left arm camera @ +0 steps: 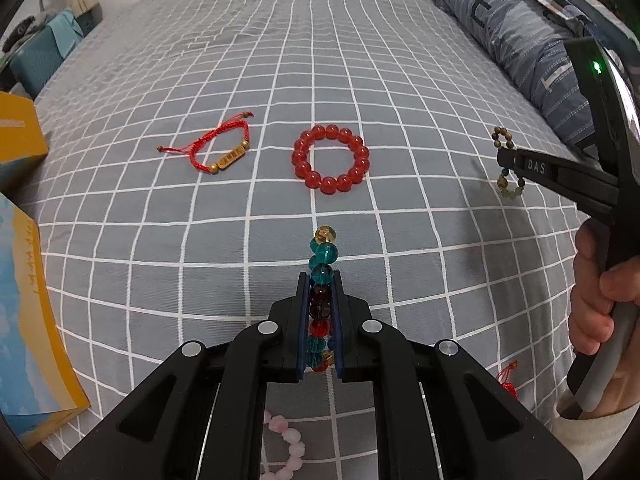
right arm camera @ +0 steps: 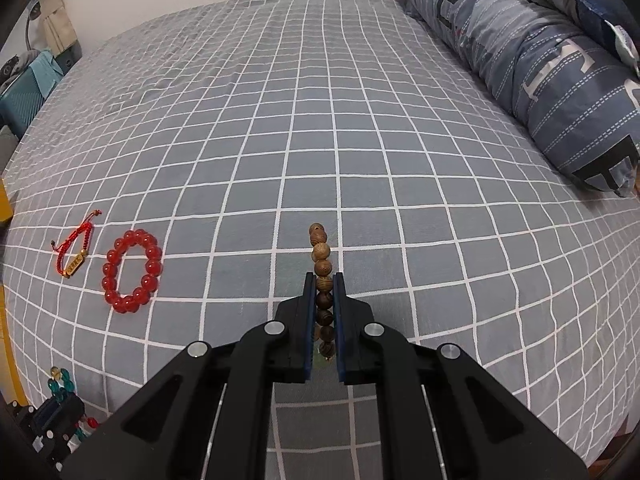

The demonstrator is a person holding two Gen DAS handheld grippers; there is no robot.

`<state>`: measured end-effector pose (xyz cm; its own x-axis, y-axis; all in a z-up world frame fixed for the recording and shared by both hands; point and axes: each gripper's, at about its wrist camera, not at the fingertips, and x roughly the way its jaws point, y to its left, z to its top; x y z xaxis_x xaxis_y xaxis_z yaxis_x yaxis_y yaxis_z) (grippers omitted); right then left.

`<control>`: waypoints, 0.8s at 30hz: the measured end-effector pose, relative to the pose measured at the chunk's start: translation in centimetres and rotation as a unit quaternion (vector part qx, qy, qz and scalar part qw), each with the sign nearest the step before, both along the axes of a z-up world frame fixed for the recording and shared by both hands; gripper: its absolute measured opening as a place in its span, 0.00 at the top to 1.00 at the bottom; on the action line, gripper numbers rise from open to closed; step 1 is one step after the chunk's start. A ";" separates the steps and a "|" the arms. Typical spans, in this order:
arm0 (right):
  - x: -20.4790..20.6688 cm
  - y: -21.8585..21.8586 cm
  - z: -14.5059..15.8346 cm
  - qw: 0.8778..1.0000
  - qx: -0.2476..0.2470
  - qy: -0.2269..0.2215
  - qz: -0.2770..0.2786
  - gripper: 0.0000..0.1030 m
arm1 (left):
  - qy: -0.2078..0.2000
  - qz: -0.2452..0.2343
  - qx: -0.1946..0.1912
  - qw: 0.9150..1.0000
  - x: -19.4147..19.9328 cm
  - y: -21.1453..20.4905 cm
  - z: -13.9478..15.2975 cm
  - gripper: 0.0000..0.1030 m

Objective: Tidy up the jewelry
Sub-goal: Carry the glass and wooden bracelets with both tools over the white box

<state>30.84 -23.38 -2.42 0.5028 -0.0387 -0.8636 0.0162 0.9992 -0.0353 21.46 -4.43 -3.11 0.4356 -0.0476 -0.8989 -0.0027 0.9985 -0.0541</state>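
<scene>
My left gripper [left arm camera: 320, 276] is shut on a bracelet of teal, amber and red glass beads [left arm camera: 322, 256], held above the grey checked bedsheet [left arm camera: 280, 60]. My right gripper [right arm camera: 325, 278] is shut on a brown wooden bead bracelet [right arm camera: 321, 254], also held above the sheet; it shows at the right of the left wrist view [left arm camera: 505, 162]. A red bead bracelet [left arm camera: 331, 157] and a red cord bracelet with a gold plate [left arm camera: 224, 148] lie side by side on the sheet ahead. Both also show at the left of the right wrist view, the bead one [right arm camera: 132, 271] and the cord one [right arm camera: 76, 250].
A pink bead bracelet [left arm camera: 286, 436] lies on the sheet under my left gripper. A small red knotted charm [left arm camera: 507, 380] lies at the lower right. Yellow boxes [left arm camera: 24, 320] stand along the left edge. A rolled blue quilt [right arm camera: 540, 60] runs along the right side.
</scene>
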 end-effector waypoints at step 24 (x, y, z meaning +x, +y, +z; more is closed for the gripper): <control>-5.0 4.1 5.4 0.999 0.002 -0.043 0.026 0.93 | -0.069 0.045 0.014 0.996 -3.1 5.0 5.9 0.91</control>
<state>25.84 -19.24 2.99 0.5757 -0.0081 -0.8176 -0.0321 0.9990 -0.0326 18.36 0.60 2.80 0.5572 0.0222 -0.8301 -0.0871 0.9957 -0.0318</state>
